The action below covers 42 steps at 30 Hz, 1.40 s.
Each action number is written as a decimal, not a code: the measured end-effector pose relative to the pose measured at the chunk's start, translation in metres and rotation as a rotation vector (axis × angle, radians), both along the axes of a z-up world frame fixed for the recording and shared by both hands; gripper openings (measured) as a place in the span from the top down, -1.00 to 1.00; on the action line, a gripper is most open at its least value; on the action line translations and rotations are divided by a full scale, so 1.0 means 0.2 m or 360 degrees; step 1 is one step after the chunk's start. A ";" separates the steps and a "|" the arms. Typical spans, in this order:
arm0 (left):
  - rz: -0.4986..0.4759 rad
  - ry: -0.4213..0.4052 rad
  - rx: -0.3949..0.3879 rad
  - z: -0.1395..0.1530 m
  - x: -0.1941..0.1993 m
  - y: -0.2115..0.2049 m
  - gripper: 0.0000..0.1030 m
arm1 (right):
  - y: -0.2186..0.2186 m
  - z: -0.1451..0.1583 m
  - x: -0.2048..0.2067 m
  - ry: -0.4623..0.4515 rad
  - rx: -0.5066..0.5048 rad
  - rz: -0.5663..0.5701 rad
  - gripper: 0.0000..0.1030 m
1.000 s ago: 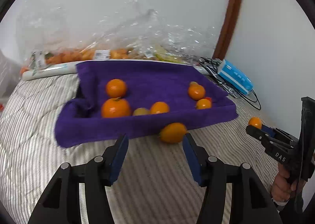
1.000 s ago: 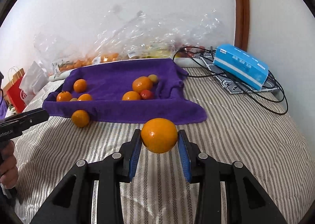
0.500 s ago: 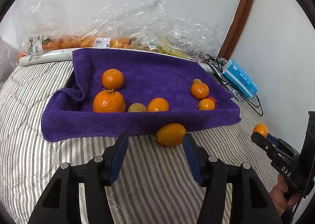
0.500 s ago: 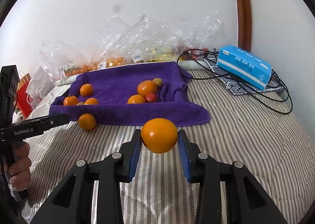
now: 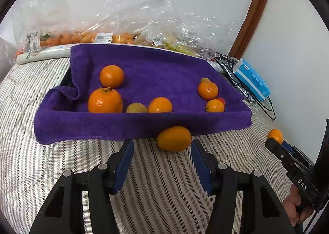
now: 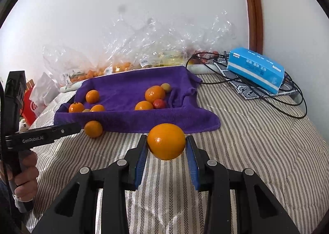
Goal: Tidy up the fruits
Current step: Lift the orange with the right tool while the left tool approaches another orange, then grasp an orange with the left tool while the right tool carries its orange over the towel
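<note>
The right gripper (image 6: 166, 145) is clamped on a round orange (image 6: 166, 141), its blue pads (image 6: 141, 158) pressing the fruit from both sides, and it holds the fruit above the striped bed cover (image 6: 257, 151). Just beyond this gripper lies the purple towel (image 6: 131, 90), which has raised edges like a shallow tray. On the towel, ahead and slightly to the left of the right gripper, there are several oranges (image 6: 154, 94) of different sizes, one small red fruit (image 6: 159, 103) and a small greenish fruit (image 6: 165, 87).

The left gripper (image 5: 161, 149) has its jaws apart and nothing is between its pads. Directly ahead of it, closer to its right finger, an oval orange fruit (image 5: 173, 138) rests on the bed cover and touches the front edge of the towel. In the right wrist view the tip of the left gripper is just beside this fruit. A hand (image 6: 25, 180) holds the handle of the left gripper.

Behind the towel, against the white wall (image 6: 144, 7), clear plastic bags (image 5: 144, 26) with more orange fruits are piled. Far to the right of both grippers a blue box (image 6: 256, 69) lies on black cables (image 6: 287, 100).
</note>
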State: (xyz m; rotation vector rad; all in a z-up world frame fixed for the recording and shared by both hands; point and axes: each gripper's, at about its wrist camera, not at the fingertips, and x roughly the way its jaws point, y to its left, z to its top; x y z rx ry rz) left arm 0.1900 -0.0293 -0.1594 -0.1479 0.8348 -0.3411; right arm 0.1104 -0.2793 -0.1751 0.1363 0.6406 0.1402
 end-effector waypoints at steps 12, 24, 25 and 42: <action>-0.0001 0.0061 0.0084 -0.05 0.05 -0.13 -0.07 | -0.04 0.00 -0.01 -0.0021 0.0110 0.0032 0.29; 0.0079 0.0048 0.0225 -0.09 0.08 -0.23 0.13 | -0.03 0.00 0.00 -0.0017 0.0115 0.0081 0.29; 0.0061 0.0047 0.0195 -0.09 0.08 -0.23 0.13 | -0.03 0.00 0.00 -0.0017 0.0116 0.0082 0.29; 0.0089 -0.0094 0.0011 0.17 -0.02 0.00 0.13 | 0.06 0.11 0.02 -0.0076 0.0089 0.0125 0.29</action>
